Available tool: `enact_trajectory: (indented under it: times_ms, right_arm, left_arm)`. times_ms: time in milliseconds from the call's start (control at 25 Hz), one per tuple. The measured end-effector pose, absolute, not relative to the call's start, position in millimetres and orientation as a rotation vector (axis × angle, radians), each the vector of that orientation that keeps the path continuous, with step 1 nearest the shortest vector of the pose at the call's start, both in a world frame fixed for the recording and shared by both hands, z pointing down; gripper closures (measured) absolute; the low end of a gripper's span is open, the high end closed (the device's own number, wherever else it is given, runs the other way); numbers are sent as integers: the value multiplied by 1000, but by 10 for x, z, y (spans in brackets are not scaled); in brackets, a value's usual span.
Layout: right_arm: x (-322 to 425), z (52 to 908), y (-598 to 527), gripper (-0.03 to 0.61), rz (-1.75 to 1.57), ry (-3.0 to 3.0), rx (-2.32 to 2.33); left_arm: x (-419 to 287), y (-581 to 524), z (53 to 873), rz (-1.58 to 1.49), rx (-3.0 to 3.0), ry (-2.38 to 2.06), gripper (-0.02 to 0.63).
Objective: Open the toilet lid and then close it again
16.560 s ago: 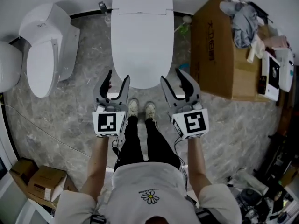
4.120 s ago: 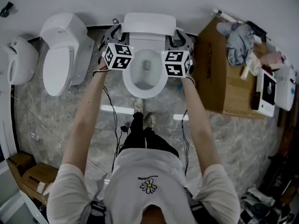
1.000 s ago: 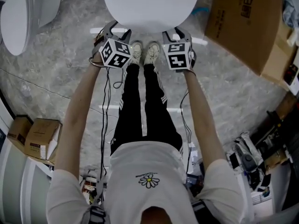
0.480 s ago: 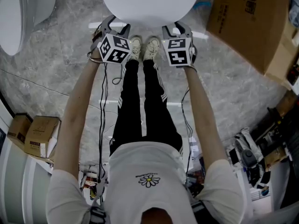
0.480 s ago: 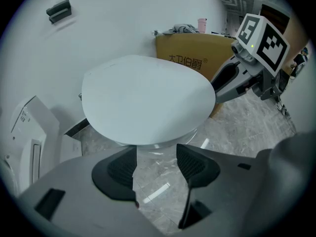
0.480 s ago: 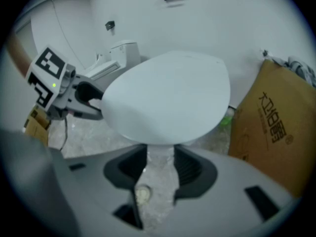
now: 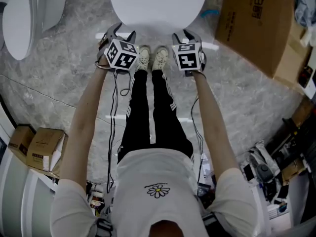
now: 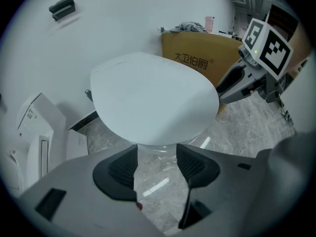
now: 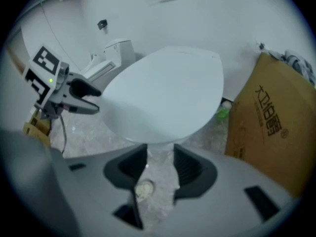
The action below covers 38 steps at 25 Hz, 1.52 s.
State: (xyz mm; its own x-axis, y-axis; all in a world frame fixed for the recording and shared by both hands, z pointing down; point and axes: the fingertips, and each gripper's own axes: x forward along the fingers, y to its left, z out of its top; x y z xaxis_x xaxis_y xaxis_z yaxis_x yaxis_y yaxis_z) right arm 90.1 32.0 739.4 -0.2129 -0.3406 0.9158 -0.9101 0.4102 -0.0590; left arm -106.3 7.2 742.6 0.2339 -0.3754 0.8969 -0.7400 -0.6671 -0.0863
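The white toilet lid (image 7: pixel 158 4) lies shut over the bowl at the top of the head view. My left gripper (image 7: pixel 122 32) hangs just off the lid's front left edge, and my right gripper (image 7: pixel 183 33) just off its front right edge. Both point steeply down. In the left gripper view the lid (image 8: pixel 153 98) fills the middle, and my left gripper (image 8: pixel 157 154) is open below its rim with only floor between the pads. In the right gripper view the lid (image 9: pixel 163 93) lies ahead of my right gripper (image 9: pixel 160 157), also open and holding nothing.
A large cardboard box (image 7: pixel 256 23) stands right of the toilet. A second white toilet (image 7: pixel 19 19) stands at the left. The person's shoes (image 7: pixel 150 57) are between the grippers. Small boxes (image 7: pixel 34 144) sit at lower left and cluttered gear (image 7: pixel 266 167) at lower right.
About four seconds ago the lid stood up with the bowl showing and both grippers were back by it. Now it lies shut and the grippers are at its front. Over the last second they barely shifted.
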Motion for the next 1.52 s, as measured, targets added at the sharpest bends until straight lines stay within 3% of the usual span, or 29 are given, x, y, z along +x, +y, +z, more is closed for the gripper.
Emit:
enact_trajectory:
  times_ms: [320, 640, 1000, 1240, 1520]
  right_arm:
    - [1250, 6356, -334, 407, 672, -1766, 1248]
    - [1352, 4293, -1200, 433, 415, -1924, 1535]
    - [1172, 2006, -1054, 446, 115, -2209, 1843]
    - [1005, 1061, -468, 454, -79, -2372, 1928]
    - [780, 539, 105, 531, -252, -2448, 1973]
  left_arm:
    - [-1297, -576, 6345, 1325, 2170, -1231, 351]
    - [-1320, -1445, 4192, 914, 2290, -1585, 391]
    - [-973, -1271, 1794, 342, 2532, -1803, 488]
    - [-822, -754, 902, 65, 2611, -1825, 569]
    - [-729, -249, 540, -7, 2683, -1867, 589]
